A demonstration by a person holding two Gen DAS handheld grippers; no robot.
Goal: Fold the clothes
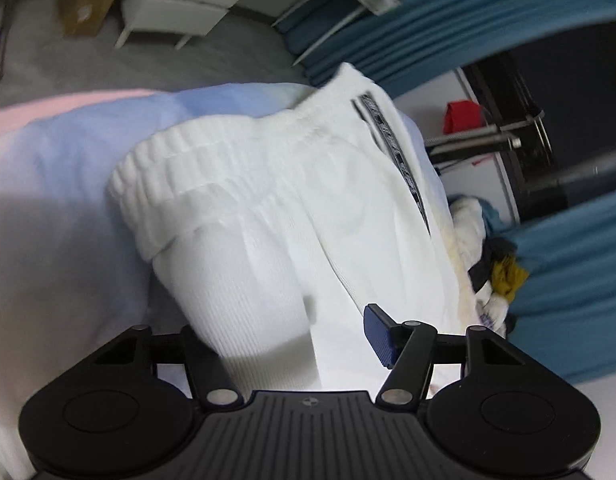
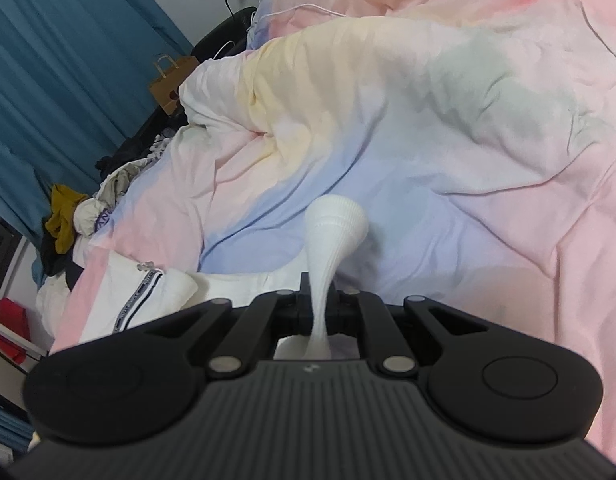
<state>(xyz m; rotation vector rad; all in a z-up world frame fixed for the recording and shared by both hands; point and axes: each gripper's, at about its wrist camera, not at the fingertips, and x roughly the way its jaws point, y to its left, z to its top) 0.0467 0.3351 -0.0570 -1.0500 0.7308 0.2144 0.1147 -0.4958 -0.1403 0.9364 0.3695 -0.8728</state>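
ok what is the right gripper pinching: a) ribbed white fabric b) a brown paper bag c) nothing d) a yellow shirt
a: the right gripper is shut on a strip of ribbed white fabric that flares out above its tips, over the pastel duvet.

No readable text; lettering on white garment [image 1: 292, 208] side stripe [image 1: 391, 148] too blurred to make out.
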